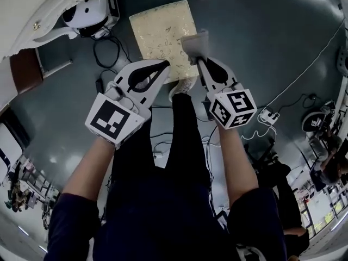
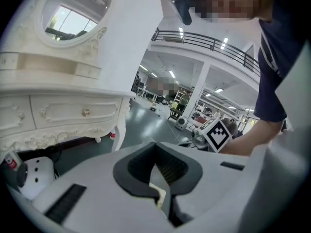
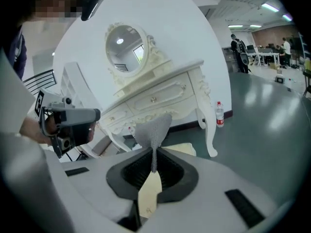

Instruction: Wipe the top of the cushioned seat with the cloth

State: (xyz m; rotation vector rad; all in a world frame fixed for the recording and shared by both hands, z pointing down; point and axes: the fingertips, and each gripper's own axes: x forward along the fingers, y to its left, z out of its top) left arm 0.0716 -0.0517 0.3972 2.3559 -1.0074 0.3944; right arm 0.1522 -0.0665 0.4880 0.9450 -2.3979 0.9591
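Observation:
The cushioned seat point(image 1: 162, 32) is a cream, patterned square that lies on the floor ahead of me. A small grey cloth point(image 1: 194, 45) hangs over its near right edge, and my right gripper point(image 1: 199, 62) is shut on it. In the right gripper view the cloth point(image 3: 152, 127) sticks up from between the closed jaws, with a strip of the seat point(image 3: 181, 149) behind it. My left gripper point(image 1: 165, 65) hovers over the seat's near edge, just left of the cloth. Its jaws meet at the tips point(image 2: 155, 147) with nothing in them.
A white dressing table point(image 3: 160, 93) with an oval mirror stands beyond the seat, with a bottle point(image 3: 219, 114) by its leg. A white round device point(image 1: 89, 12) and black cables point(image 1: 106, 53) lie at the seat's left. A power strip point(image 1: 267, 116) lies at the right.

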